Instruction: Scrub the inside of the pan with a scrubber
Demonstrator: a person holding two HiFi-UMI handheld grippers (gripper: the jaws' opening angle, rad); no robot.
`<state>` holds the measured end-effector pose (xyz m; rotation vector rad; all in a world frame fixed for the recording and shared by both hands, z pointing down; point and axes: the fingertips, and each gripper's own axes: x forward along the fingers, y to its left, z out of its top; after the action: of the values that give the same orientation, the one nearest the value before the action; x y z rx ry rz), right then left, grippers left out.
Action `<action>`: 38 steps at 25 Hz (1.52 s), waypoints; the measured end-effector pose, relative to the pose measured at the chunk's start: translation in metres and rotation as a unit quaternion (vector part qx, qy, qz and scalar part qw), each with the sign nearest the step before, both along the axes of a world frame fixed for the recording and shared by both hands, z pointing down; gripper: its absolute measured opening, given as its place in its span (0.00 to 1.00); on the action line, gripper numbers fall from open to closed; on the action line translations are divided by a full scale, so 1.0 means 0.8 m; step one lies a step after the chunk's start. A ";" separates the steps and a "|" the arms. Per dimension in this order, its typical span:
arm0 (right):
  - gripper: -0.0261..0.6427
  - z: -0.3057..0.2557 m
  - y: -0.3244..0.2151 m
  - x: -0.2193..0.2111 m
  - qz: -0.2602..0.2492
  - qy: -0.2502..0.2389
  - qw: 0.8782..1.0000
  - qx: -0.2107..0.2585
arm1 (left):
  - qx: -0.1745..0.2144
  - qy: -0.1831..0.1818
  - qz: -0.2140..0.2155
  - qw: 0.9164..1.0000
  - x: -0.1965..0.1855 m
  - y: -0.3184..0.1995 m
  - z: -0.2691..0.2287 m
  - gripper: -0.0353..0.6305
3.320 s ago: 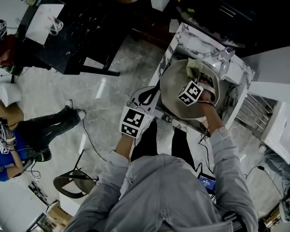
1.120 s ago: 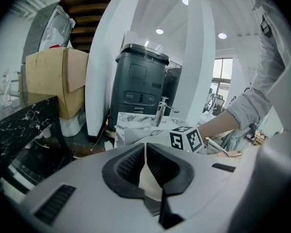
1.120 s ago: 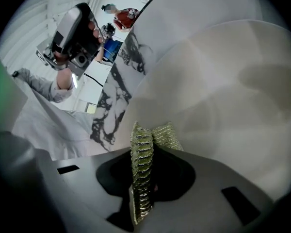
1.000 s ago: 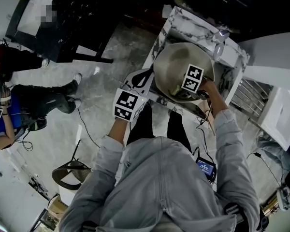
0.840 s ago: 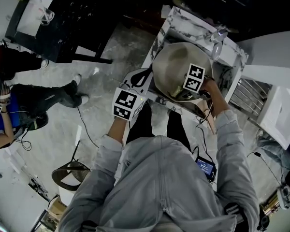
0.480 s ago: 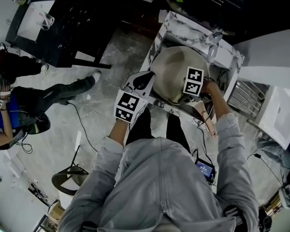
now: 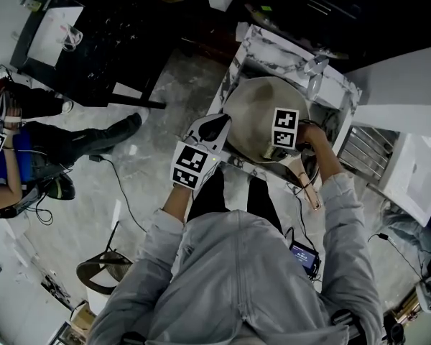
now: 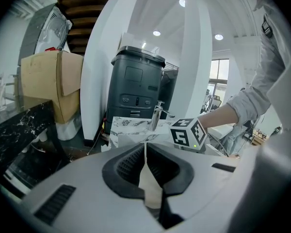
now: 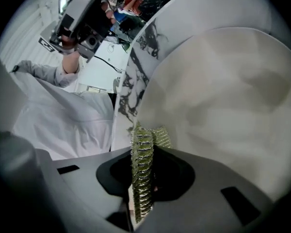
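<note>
1. Pan (image 7: 258, 110) sat on the marble counter (image 7: 269, 45), by its front edge.
2. Right gripper (image 9: 144, 174) was clamped on the scrubber (image 9: 144, 142), just inside the pan's near rim.
3. Left gripper (image 8: 146, 169) pinched a thin beige edge, probably the pan's rim.

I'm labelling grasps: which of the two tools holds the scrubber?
The right tool, jaws shut on the green-gold mesh scrubber inside the pan. The left tool pinches only a thin pale edge, seemingly the pan's.
</note>
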<state>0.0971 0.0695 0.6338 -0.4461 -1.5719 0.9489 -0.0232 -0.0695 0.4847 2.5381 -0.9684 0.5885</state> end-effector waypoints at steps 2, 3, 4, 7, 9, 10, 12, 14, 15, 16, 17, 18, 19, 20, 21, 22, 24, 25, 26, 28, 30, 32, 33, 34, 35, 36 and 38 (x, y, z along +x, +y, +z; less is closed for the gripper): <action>0.17 0.025 -0.006 0.009 -0.018 0.030 0.999 0.041 | -0.002 -0.001 -0.001 1.000 0.000 0.000 0.003 0.10; 0.17 0.039 -0.010 0.014 -0.025 0.045 0.997 0.065 | -0.003 -0.001 -0.001 1.000 -0.001 0.000 0.005 0.10; 0.17 0.050 -0.014 0.017 -0.029 0.057 0.995 0.083 | -0.004 -0.002 -0.002 1.000 -0.001 0.000 0.007 0.10; 0.17 0.063 -0.018 0.017 -0.029 0.070 0.993 0.090 | -0.009 -0.006 -0.003 1.000 -0.005 0.000 0.012 0.10; 0.17 0.068 -0.023 0.017 -0.030 0.073 0.992 0.095 | -0.011 -0.008 -0.005 1.000 -0.007 -0.001 0.015 0.10; 0.17 0.074 -0.029 0.019 -0.031 0.077 0.991 0.108 | -0.012 -0.008 -0.005 1.000 -0.007 -0.002 0.015 0.10; 0.17 0.089 -0.047 0.028 -0.034 0.090 0.984 0.153 | -0.012 -0.008 -0.004 1.000 -0.006 -0.002 0.017 0.10; 0.17 0.100 -0.070 0.038 -0.030 0.105 0.974 0.197 | -0.013 -0.010 0.000 1.000 -0.004 -0.001 0.019 0.10; 0.17 0.103 -0.081 0.042 -0.023 0.112 0.970 0.216 | -0.013 -0.010 0.002 1.000 -0.003 -0.001 0.020 0.10; 0.17 0.105 -0.093 0.046 -0.017 0.120 0.964 0.236 | -0.014 -0.011 0.002 1.000 -0.003 -0.001 0.021 0.10; 0.17 0.107 -0.105 0.049 -0.014 0.129 0.958 0.257 | -0.015 -0.012 0.003 1.000 -0.002 -0.001 0.022 0.10; 0.17 0.110 -0.117 0.053 -0.013 0.138 0.950 0.280 | -0.015 -0.011 0.003 1.000 -0.001 -0.002 0.023 0.10; 0.17 0.113 -0.127 0.057 -0.014 0.148 0.941 0.303 | -0.014 -0.011 0.003 1.000 0.001 -0.002 0.023 0.10; 0.17 0.115 -0.136 0.061 -0.019 0.159 0.932 0.325 | -0.013 -0.010 0.003 1.000 0.002 -0.002 0.024 0.10; 0.17 0.117 -0.145 0.064 -0.028 0.171 0.922 0.348 | -0.014 -0.011 0.003 1.000 0.002 -0.002 0.025 0.10; 0.17 0.119 -0.153 0.067 -0.043 0.182 0.910 0.371 | -0.015 -0.013 0.003 1.000 0.002 -0.001 0.026 0.10; 0.17 0.122 -0.168 0.074 -0.085 0.203 0.882 0.417 | -0.018 -0.015 0.002 1.000 0.001 0.000 0.027 0.10; 0.17 0.123 -0.176 0.078 -0.106 0.212 0.867 0.437 | -0.019 -0.016 0.001 1.000 0.000 0.000 0.028 0.10; 0.17 0.124 -0.183 0.081 -0.124 0.219 0.854 0.455 | -0.018 -0.015 0.000 1.000 -0.001 -0.001 0.028 0.10; 0.17 0.124 -0.193 0.086 -0.144 0.227 0.835 0.480 | -0.018 -0.014 0.000 1.000 -0.002 -0.001 0.028 0.10; 0.17 0.121 -0.201 0.088 -0.153 0.229 0.821 0.500 | -0.020 -0.015 0.000 1.000 -0.005 0.000 0.030 0.10; 0.17 0.116 -0.211 0.090 -0.163 0.230 0.806 0.520 | -0.020 -0.014 0.000 1.000 -0.006 0.000 0.030 0.10; 0.17 0.113 -0.215 0.090 -0.169 0.230 0.799 0.530 | -0.020 -0.014 0.001 1.000 -0.006 0.000 0.029 0.10; 0.17 0.110 -0.219 0.090 -0.175 0.231 0.792 0.537 | -0.021 -0.013 0.001 1.000 -0.005 0.001 0.029 0.10; 0.17 0.107 -0.222 0.090 -0.181 0.232 0.787 0.542 | -0.021 -0.012 0.002 1.000 -0.005 0.001 0.029 0.10; 0.17 0.106 -0.224 0.091 -0.186 0.235 0.784 0.543 | -0.020 -0.011 0.003 1.000 -0.004 0.002 0.029 0.10; 0.17 0.105 -0.221 0.097 -0.198 0.247 0.789 0.527 | -0.019 -0.010 0.005 1.000 -0.002 0.001 0.027 0.10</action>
<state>0.1748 -0.1071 0.7175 0.2665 -1.2045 -0.2208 -0.0246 -0.0683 0.5061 2.5086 -0.9433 0.6301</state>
